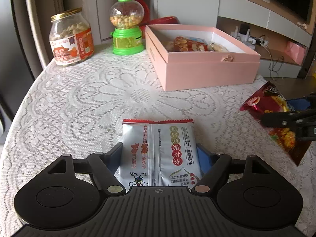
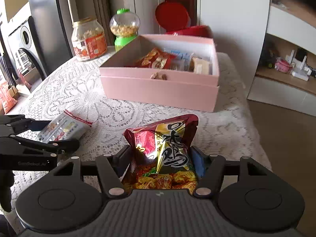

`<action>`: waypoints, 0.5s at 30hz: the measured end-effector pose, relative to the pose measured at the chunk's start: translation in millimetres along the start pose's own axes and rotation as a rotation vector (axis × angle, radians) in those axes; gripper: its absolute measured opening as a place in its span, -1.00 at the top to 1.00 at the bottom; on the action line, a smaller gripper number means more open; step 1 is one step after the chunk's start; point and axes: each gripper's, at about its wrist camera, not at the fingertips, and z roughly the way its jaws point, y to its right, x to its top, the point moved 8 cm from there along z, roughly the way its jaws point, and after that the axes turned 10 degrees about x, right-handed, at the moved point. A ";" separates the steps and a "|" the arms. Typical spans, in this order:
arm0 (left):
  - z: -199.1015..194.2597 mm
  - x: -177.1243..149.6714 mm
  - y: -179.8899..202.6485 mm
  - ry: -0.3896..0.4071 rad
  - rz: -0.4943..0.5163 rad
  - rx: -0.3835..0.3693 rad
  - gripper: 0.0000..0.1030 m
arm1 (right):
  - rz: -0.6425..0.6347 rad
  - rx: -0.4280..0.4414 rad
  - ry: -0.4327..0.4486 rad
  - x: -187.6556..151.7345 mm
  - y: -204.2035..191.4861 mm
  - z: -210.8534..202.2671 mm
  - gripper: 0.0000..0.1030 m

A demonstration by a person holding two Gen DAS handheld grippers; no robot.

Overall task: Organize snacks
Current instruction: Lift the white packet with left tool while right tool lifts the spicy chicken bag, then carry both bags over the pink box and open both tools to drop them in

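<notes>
Round counter (image 1: 69, 98) draped in white lace cloth, bearing an open pink cardboard box (image 2: 158, 90) already partly filled with snack packets. The carrying step is judged to be in hand: the right gripper (image 2: 160, 158) is holding a crinkled red-and-gold foil snack bag (image 2: 169, 144), jaws clamped on it; the left gripper (image 1: 160, 154) is gripping a flat silver snack packet (image 1: 158, 148), jaws likewise clamped on its sides. Next, each packet probably needs lifting over the box rim before release.
</notes>
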 end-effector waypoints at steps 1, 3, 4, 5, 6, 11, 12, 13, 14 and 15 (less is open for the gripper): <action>-0.9 -0.2 0.7 0.000 0.001 -0.001 -0.59 | 0.000 0.004 0.006 -0.5 0.4 -4.5 -0.23; -3.7 0.5 2.0 0.003 -0.005 -0.012 -0.59 | 0.004 0.007 0.019 -0.7 1.7 -11.8 -0.22; -6.8 3.0 2.1 0.012 -0.020 -0.032 -0.59 | 0.005 0.008 0.025 -0.7 2.7 -15.6 -0.22; -11.4 7.5 1.7 0.028 -0.041 -0.054 -0.59 | 0.007 0.008 0.031 -0.9 3.5 -18.6 -0.22; -18.6 15.1 0.7 0.059 -0.067 -0.084 -0.59 | 0.011 0.009 0.036 -1.2 4.8 -21.6 -0.22; -51.5 76.4 -8.9 0.236 -0.126 -0.119 -0.59 | 0.027 -0.002 0.057 -3.5 12.5 -35.5 -0.22; -54.3 91.7 -8.7 0.260 -0.133 -0.123 -0.59 | 0.029 -0.002 0.061 -3.8 13.5 -36.7 -0.22; -56.8 111.0 -7.7 0.294 -0.145 -0.131 -0.59 | 0.030 -0.002 0.064 -4.5 14.2 -37.5 -0.22; -57.9 132.1 -6.1 0.332 -0.165 -0.146 -0.59 | 0.033 -0.003 0.064 -5.1 15.0 -37.1 -0.23; -56.3 149.9 -4.4 0.357 -0.191 -0.172 -0.59 | 0.036 -0.003 0.061 -5.8 15.9 -36.2 -0.23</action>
